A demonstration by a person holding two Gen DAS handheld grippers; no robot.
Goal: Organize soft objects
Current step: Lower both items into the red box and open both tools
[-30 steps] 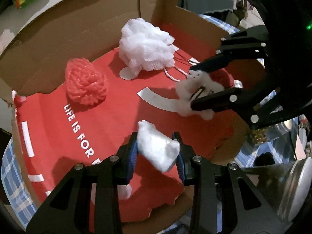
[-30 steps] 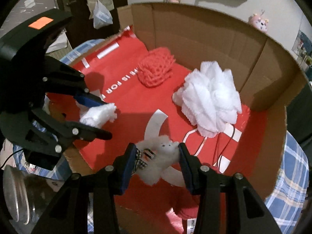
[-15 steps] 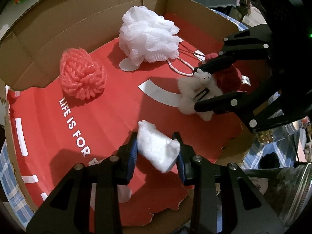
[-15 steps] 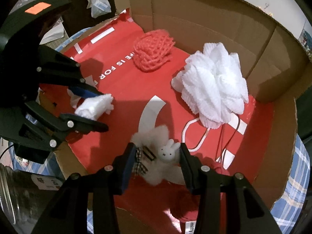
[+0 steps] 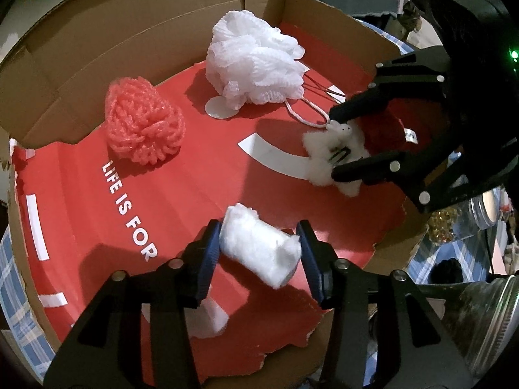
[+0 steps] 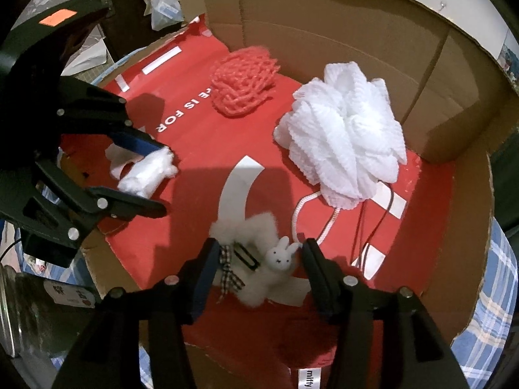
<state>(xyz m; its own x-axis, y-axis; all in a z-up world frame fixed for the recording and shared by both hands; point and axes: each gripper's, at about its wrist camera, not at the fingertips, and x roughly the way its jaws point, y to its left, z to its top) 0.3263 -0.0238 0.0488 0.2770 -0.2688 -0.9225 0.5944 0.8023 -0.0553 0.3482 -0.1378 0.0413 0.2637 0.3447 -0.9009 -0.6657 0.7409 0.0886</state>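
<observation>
Already, four soft things are seen inside the box (image 5: 81, 74): a pink puff (image 5: 144, 123) and a white loofah (image 5: 256, 64) near the back wall, a cotton wad (image 5: 259, 253) and a fluffy bunny clip (image 6: 259, 259) near the front. The left gripper (image 5: 258, 253) is being opened, its jaws spread around the wad. The right gripper (image 6: 258, 267) is likewise being opened around the clip. Both releases look nearly done; withdrawal remains.

Two wrist fisheyes, steeply downward, close over the cardboard box (image 5: 97, 48), shared red floor, opposite sides
</observation>
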